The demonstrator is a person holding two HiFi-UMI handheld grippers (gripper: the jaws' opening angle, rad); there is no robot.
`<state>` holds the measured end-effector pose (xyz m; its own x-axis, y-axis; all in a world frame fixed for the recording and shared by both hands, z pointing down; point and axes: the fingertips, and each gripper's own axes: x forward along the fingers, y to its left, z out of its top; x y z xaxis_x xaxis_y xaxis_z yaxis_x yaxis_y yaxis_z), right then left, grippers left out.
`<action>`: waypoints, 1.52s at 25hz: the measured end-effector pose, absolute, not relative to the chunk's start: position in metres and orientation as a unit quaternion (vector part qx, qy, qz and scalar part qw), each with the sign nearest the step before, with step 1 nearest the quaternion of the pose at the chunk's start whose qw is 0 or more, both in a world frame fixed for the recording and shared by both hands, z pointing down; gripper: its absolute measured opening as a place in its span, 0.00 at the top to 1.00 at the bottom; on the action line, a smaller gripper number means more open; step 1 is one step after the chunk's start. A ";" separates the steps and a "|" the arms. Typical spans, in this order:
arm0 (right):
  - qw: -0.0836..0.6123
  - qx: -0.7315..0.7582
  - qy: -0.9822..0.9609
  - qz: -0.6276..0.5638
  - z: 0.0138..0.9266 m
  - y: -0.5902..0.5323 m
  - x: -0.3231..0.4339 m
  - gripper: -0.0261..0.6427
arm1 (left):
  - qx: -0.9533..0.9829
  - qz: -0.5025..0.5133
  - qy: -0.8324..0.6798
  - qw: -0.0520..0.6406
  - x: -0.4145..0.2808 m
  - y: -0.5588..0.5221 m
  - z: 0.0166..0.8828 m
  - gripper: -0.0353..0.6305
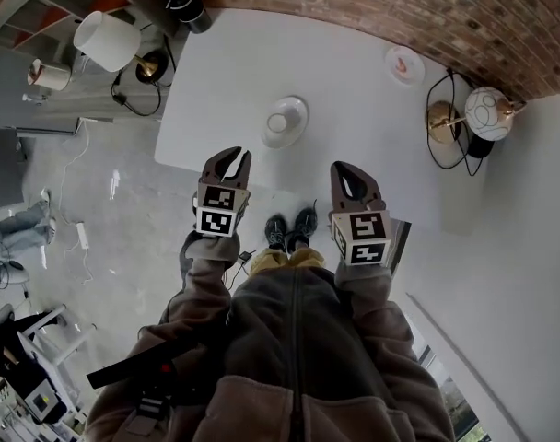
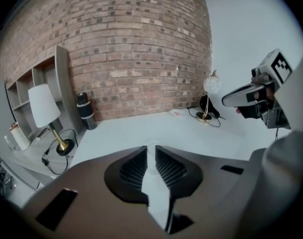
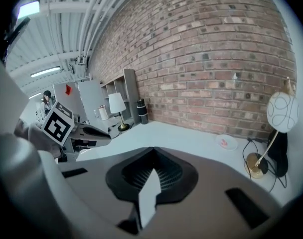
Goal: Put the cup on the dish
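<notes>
We hold both arms forward from the torso, elbows bent, with the left forearm (image 1: 204, 284) and right forearm (image 1: 370, 293) roughly parallel. The left gripper (image 1: 228, 159) points away from the body, and its left marker cube (image 1: 217, 208) faces up. Its jaws stand a narrow slot apart, with nothing between the pads. The right gripper (image 1: 346, 171) is held beside it and well apart from it, slightly nearer the body, with its right marker cube (image 1: 361, 238) also facing up. Its jaws are closed tip to tip and hold nothing.
</notes>
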<state>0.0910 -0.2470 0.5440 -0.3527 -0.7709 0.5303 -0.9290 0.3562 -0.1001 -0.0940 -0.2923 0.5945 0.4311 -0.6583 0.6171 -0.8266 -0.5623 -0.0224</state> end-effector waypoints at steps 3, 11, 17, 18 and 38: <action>0.183 0.533 -0.809 0.167 0.506 -0.249 0.082 0.96 | 0.836 0.253 -0.472 0.122 -0.101 -0.293 0.546 0.94; 0.159 0.526 -0.829 0.108 0.422 -0.249 0.067 0.96 | 0.850 0.182 -0.486 0.086 -0.093 -0.283 0.444 0.94; 0.138 0.522 -0.839 0.059 0.375 -0.256 0.059 0.96 | 0.857 0.143 -0.493 0.037 -0.093 -0.278 0.380 0.94; 0.133 0.523 -0.840 0.053 0.368 -0.257 0.058 0.96 | 0.856 0.139 -0.496 0.035 -0.095 -0.278 0.374 0.94; 0.099 0.526 -0.844 -0.023 0.305 -0.243 0.061 0.96 | 0.869 0.086 -0.488 0.017 -0.070 -0.273 0.316 0.94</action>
<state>0.0613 -0.2435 0.3047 -0.4265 -0.8930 0.1434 -0.8838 0.4452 0.1439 -0.0701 -0.2731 0.3163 0.5099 -0.8441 0.1655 -0.8501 -0.5240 -0.0534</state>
